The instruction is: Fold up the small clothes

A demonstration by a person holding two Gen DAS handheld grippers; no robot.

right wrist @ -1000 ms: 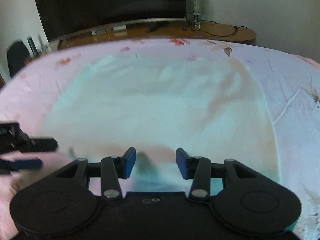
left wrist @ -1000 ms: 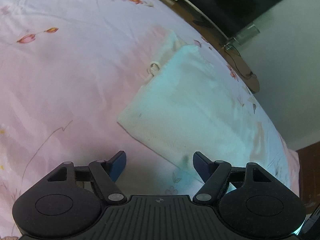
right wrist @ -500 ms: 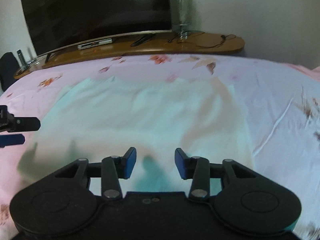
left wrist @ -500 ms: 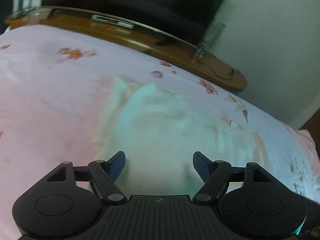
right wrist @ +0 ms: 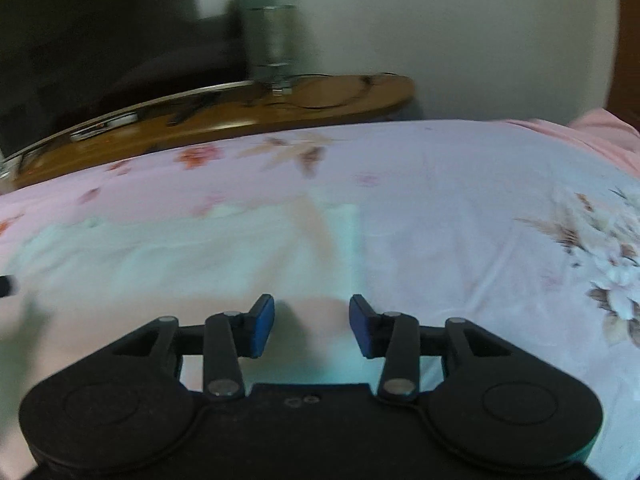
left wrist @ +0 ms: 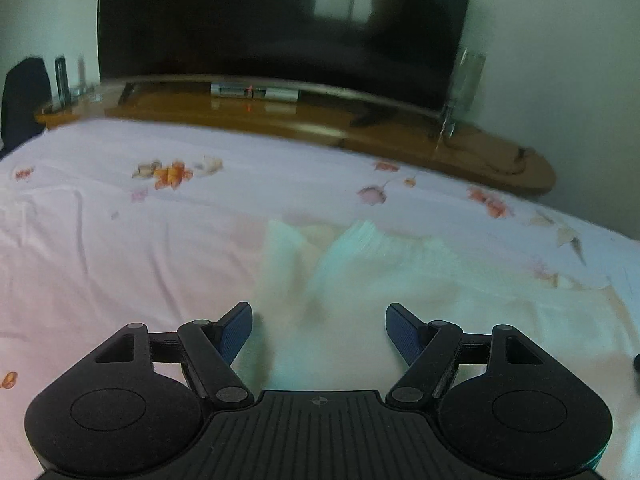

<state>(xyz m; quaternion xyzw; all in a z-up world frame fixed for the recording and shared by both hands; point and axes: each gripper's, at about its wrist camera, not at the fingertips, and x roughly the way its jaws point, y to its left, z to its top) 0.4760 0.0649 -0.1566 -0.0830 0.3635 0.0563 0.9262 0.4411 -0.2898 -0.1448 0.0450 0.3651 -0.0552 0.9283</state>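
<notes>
A small pale mint-white garment (left wrist: 400, 288) lies flat on the pink floral bedsheet (left wrist: 120, 240). In the left wrist view my left gripper (left wrist: 319, 330) is open and empty, low over the garment's left near part. In the right wrist view the garment (right wrist: 180, 256) spreads to the left and its right edge runs just ahead of my right gripper (right wrist: 311, 327), which is open and empty over its near right part. The views are blurred.
A wooden TV stand (left wrist: 320, 124) with a large dark television (left wrist: 280, 20) runs along the far edge of the bed. A clear glass item (right wrist: 272, 40) and cables sit on the stand. A pink pillow or blanket (right wrist: 600, 132) lies at the right.
Both grippers have tilted up and moved lower toward the near edge of the garment, so the TV and stand fill more of each view. Both stay open and empty.
</notes>
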